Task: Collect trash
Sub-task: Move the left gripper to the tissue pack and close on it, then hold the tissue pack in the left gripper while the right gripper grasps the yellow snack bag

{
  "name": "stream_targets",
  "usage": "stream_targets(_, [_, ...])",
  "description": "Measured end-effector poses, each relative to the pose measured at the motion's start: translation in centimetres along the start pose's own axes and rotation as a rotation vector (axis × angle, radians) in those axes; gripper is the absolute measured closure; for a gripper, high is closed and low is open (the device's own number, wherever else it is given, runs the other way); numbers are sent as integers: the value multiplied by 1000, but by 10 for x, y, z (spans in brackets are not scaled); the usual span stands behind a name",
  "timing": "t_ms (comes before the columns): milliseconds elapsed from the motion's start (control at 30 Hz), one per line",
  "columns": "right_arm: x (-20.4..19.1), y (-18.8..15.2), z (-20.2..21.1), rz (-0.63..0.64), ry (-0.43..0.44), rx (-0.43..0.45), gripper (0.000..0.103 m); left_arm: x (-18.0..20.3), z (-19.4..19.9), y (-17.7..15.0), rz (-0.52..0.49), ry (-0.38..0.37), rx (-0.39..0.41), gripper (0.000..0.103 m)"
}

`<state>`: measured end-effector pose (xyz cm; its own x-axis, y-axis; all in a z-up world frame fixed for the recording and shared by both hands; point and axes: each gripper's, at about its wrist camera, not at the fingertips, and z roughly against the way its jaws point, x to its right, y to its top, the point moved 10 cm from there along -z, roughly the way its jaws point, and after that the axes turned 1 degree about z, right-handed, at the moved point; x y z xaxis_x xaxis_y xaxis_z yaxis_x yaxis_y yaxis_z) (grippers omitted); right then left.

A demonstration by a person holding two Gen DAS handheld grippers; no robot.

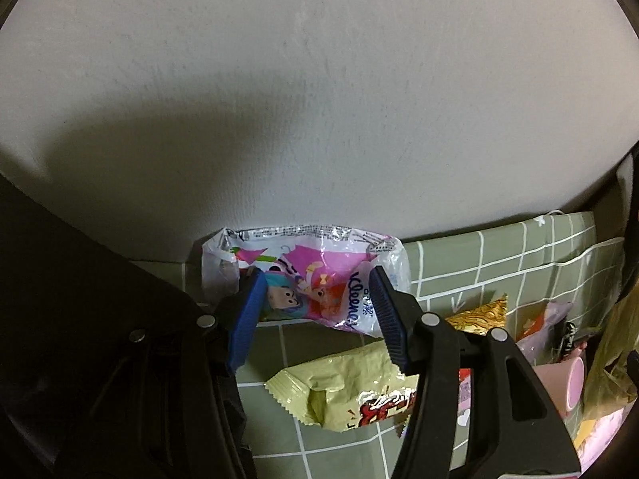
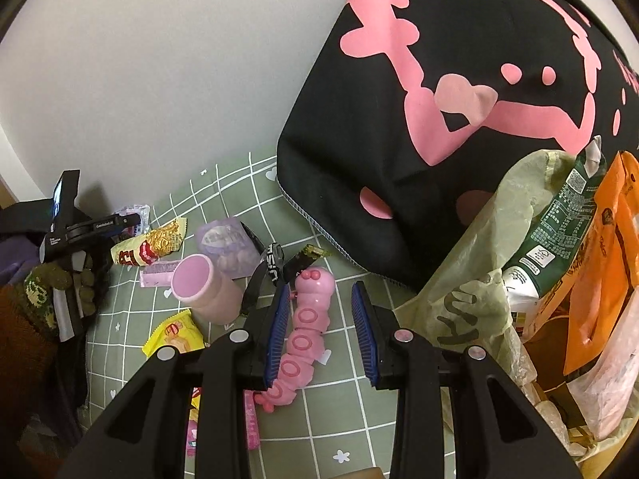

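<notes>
Green checked cloth [image 1: 459,263] against wall. We held left gripper [image 1: 317,311] unclenched around tissue pack [image 1: 319,275] at 12 o'clock; should've squeezed mid-pack. Right gripper [image 2: 321,331] released, astride toy caterpillar [image 2: 307,319].

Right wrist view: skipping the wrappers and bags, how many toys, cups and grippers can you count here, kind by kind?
Toys: 1, the pink caterpillar toy
Cups: 1, the pink cup lying on its side
Grippers: 2, the right gripper and the left gripper
Total: 4
</notes>
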<state>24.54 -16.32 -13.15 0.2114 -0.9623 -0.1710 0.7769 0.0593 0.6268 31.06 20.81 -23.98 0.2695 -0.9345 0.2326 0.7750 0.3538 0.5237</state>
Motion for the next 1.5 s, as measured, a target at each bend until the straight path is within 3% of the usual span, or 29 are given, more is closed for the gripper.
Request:
stream_targets(33, [0, -1, 0, -3, 1, -1, 72, 4, -3, 0, 6, 4, -8, 53])
stream_targets(100, [1, -2, 1, -5, 3, -2, 72, 7, -6, -2, 23, -5, -32, 65])
stream_targets(133, [1, -2, 1, -5, 3, -2, 72, 6, -5, -3, 34, -23, -49, 76])
stream_targets(333, [-1, 1, 3, -9, 16, 6, 72, 29, 6, -21, 14, -119, -101, 86])
stream_targets(600, [-50, 7, -9, 98, 106, -2, 72, 34, 58, -32, 69, -176, -33, 87])
stream_targets(700, [-84, 9, -19, 182, 162, -23, 72, 26, 81, -30, 83, -160, 3, 87])
stream_targets(800, [-116, 6, -33, 264, 207, -74, 72, 15, 90, -34, 94, -97, 22, 87])
stream_targets(900, [-147, 6, -53, 245, 272, -136, 72, 5, 98, -43, 87, -62, 33, 87])
stream_targets(1033, [-190, 9, -80, 183, 317, -193, 72, -6, 114, -56, 103, -73, 56, 87])
stream_targets(1100, [-204, 11, -93, 191, 303, -200, 72, -8, 118, -71, 116, -106, 41, 87])
stream_targets(1200, [-216, 23, -116, 223, 254, -201, 72, -16, 120, -89, 99, -76, 8, 87])
stream_targets(1500, [-250, 30, -147, 418, 270, -253, 72, 0, 119, -131, 54, -75, -77, 87])
